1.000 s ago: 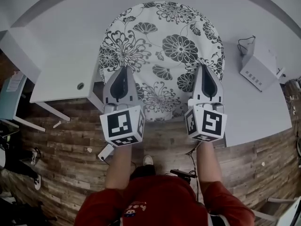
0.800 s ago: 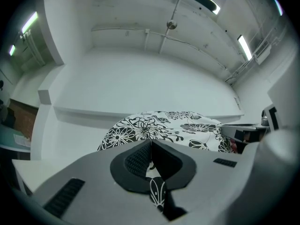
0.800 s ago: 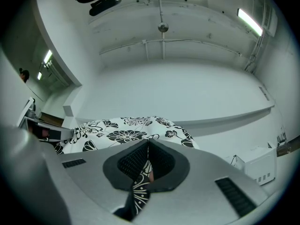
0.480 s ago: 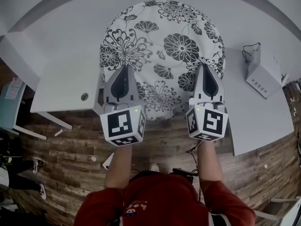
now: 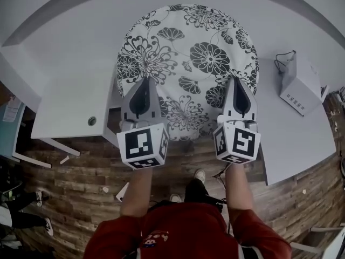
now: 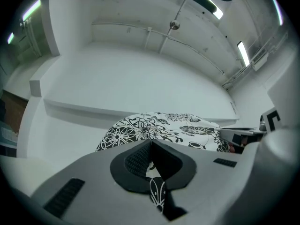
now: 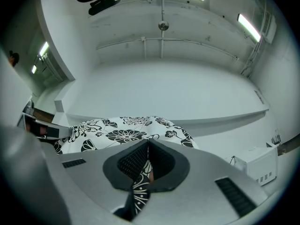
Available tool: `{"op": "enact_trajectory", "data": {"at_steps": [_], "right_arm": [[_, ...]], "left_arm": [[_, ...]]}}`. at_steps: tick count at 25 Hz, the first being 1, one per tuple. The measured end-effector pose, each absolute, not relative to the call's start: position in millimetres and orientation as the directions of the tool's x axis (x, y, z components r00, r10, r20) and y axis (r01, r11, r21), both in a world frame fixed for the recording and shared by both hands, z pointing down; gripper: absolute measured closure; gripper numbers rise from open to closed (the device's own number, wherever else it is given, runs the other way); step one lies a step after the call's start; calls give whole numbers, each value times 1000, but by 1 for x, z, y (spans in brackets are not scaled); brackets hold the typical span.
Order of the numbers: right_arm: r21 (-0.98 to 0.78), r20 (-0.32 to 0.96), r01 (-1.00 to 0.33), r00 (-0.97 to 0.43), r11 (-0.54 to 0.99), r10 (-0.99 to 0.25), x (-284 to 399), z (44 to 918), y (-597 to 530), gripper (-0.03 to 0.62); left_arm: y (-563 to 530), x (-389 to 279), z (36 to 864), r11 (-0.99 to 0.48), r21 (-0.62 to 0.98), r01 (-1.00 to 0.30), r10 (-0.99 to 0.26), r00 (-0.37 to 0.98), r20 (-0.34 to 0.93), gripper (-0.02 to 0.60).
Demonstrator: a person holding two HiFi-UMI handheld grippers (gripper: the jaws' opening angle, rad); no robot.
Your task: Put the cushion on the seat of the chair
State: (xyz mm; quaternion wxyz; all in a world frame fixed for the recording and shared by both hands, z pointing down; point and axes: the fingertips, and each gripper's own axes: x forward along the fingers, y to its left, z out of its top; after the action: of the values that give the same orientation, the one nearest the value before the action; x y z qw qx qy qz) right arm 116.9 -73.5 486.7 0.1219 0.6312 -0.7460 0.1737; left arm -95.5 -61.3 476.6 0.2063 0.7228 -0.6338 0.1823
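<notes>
The cushion [image 5: 188, 53] is round and white with a black flower print. It lies spread out over the white table [image 5: 70, 47] ahead of me, and I cannot tell whether it rests on it. My left gripper [image 5: 143, 81] is shut on the cushion's near left edge, and my right gripper [image 5: 237, 81] is shut on its near right edge. In the left gripper view the printed fabric [image 6: 159, 125] runs into the closed left gripper [image 6: 150, 146]. The right gripper view shows the same fabric [image 7: 122, 125] pinched in the right gripper [image 7: 146, 146].
A smaller white desk [image 5: 64, 117] with a round hole stands at the left, its legs on the wooden floor [image 5: 81, 171]. A white box [image 5: 299, 85] with a cable sits on the table at the right. My feet and a dark object lie on the floor below.
Both grippers keep the same hold on the cushion. The head view has shifted a little, and my feet have stepped on the floor.
</notes>
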Motion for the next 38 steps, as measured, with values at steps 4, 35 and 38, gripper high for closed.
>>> {"op": "enact_trajectory", "data": {"at_steps": [4,35,38], "right_arm": [[-96,404,-985,-171,144,-899,116,487,-73,566],[-139,381,-978,-198,155,-903,119,488,-73,566],[-143,381,-976,-206,162,-901,118,489,-73,566]], "left_arm": [[-61,-96,478,-107,77,-991,-844,132,519,554],[-60,-93,476,-108,27,-994,-848,106,519,554],[-60,-93,475,-104,13,-994,-846,96,524,554]]}}
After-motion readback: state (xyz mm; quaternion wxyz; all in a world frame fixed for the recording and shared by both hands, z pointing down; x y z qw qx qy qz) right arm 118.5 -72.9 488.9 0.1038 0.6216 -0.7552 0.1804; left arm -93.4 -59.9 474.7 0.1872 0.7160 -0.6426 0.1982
